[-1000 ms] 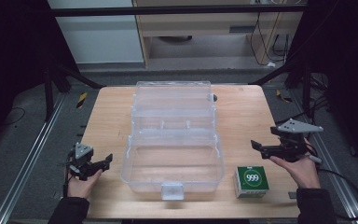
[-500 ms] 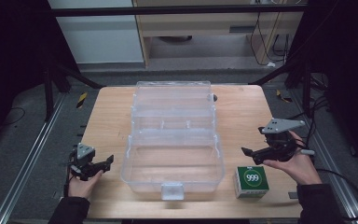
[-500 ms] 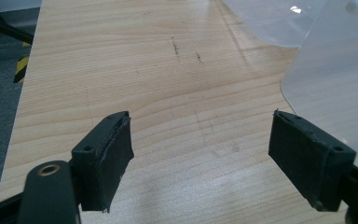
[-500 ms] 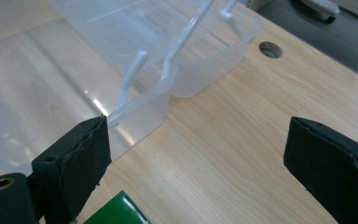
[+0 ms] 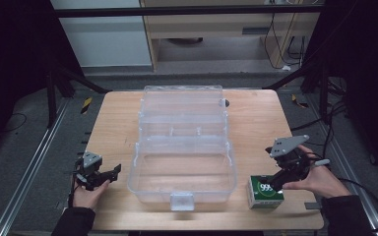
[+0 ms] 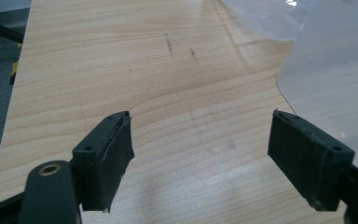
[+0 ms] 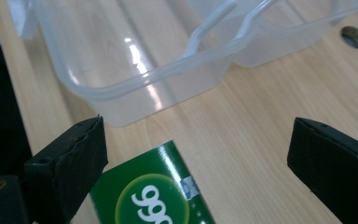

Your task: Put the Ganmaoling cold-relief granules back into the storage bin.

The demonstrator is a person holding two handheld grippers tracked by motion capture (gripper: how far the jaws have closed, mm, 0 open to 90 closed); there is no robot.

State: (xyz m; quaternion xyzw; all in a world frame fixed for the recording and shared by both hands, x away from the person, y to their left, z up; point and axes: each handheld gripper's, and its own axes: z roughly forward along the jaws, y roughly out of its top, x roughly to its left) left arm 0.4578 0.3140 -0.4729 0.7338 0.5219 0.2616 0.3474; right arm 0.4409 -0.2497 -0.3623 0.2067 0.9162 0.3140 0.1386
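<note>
Approach step: right claw (image 5: 280, 181), jaws just spread, hovers at box (image 5: 265, 192) (beside bin (image 5: 182, 169)); next, straddle and pinch.

We counted one clear plastic box (image 5: 184, 162), one green carton (image 5: 265, 191), two hand-held grippers, left (image 5: 109, 173) and right (image 5: 278, 183), and one counter (image 5: 256, 118).

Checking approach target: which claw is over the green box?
The right claw, open above the green box. The left claw is across the clear case, over bare table.
</note>
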